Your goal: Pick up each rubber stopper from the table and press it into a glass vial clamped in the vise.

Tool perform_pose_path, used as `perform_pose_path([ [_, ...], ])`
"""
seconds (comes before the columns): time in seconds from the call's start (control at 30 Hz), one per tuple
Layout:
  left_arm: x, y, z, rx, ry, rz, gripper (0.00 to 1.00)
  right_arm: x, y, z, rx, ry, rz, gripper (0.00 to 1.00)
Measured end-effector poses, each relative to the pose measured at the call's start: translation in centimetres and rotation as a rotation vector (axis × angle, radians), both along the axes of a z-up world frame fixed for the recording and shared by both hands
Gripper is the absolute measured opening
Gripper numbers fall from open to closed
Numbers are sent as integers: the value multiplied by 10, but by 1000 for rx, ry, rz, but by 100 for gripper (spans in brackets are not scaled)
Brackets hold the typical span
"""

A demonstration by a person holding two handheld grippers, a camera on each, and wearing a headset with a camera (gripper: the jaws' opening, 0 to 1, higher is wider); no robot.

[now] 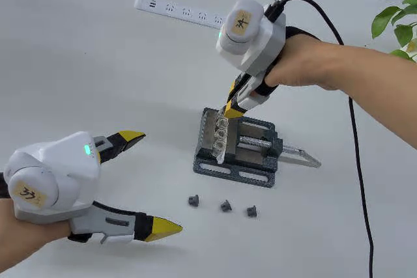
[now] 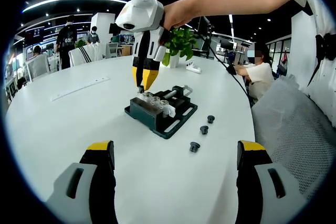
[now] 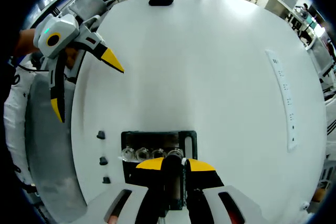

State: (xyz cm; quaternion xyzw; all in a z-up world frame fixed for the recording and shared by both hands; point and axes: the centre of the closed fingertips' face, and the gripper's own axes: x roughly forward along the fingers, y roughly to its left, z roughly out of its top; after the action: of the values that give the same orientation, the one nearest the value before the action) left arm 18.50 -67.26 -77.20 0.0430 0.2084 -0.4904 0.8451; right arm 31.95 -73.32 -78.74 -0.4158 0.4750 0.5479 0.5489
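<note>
Black rubber stopper (image 3: 170, 174) is pinched btw the yellow tips of the right tool (image 1: 231, 110), directly over the end of the row of glass vials (image 3: 142, 154) clamped in the vise (image 1: 238, 172). Left tool (image 1: 151, 182) is held w/ jaws spread wide. Three loose stoppers (image 1: 225, 206) are seen on the desk (image 1: 98, 63), just ahead of it.

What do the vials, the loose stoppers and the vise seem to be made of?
Vials: clear glass, it seems; see-through, with bright glints.
Stoppers: dark grey, matte, probably rubber.
Vise: dark grey matte body, likely painted metal; its screw looks like bare shiny metal.
</note>
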Motion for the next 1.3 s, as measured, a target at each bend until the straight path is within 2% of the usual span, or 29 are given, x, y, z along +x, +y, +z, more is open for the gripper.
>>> perform_pose_path([
  [0.2, 1, 0, 0, 0, 0, 0, 97, 1, -1, 7, 23, -10, 3, 10],
  [0.27, 1, 1, -1, 0, 1, 0, 97, 7, 1, 9, 41, -29, 6, 9],
  [0.4, 0, 1, -2, 0, 1, 0, 97, 11, -3, 16, 75, -62, 19, 4],
  [0.5, 0, 1, -1, 0, 1, -2, 97, 7, -5, 19, 94, -68, 30, 0],
  [0.8, -2, -1, 0, -1, 3, -6, 96, 0, 4, 15, 115, -50, 42, 0],
  [1.3, -1, 1, -1, -2, 5, -6, 96, 1, 3, 7, 98, -50, 66, 0],
])
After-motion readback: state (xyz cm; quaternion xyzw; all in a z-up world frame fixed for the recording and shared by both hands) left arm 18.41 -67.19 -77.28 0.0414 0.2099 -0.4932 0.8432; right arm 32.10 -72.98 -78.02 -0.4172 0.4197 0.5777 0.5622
